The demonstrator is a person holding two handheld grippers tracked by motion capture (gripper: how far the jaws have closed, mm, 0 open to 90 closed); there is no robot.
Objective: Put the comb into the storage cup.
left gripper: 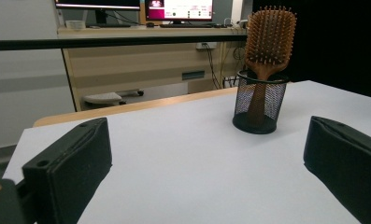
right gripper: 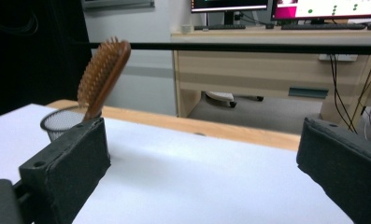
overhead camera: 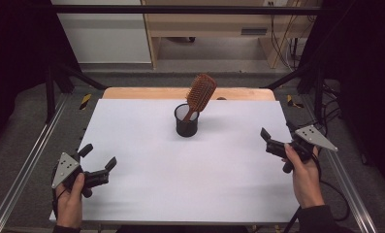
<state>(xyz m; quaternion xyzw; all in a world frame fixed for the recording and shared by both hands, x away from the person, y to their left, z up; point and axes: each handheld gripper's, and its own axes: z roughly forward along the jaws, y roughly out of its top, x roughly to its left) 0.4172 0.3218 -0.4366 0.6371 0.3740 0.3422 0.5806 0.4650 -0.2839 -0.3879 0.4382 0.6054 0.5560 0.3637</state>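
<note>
1 hairbrush (overhead camera: 201, 93), 1 mesh cup (overhead camera: 186, 121), 2 claws.

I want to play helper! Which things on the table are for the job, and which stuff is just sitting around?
For the job, probably:
- hairbrush, leaning handle-down in the cup
- black mesh cup on the white table
- left gripper and right gripper, both open and holding nothing

Just sitting around:
- desk behind the table
- monitors on that desk
- cables hanging below

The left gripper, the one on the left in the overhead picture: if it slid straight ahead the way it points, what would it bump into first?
Probably the black mesh cup holding the wooden hairbrush. It sits right of centre between the left gripper's open jaws, so the gripper might just slip past on its left over the bare white table.
</note>
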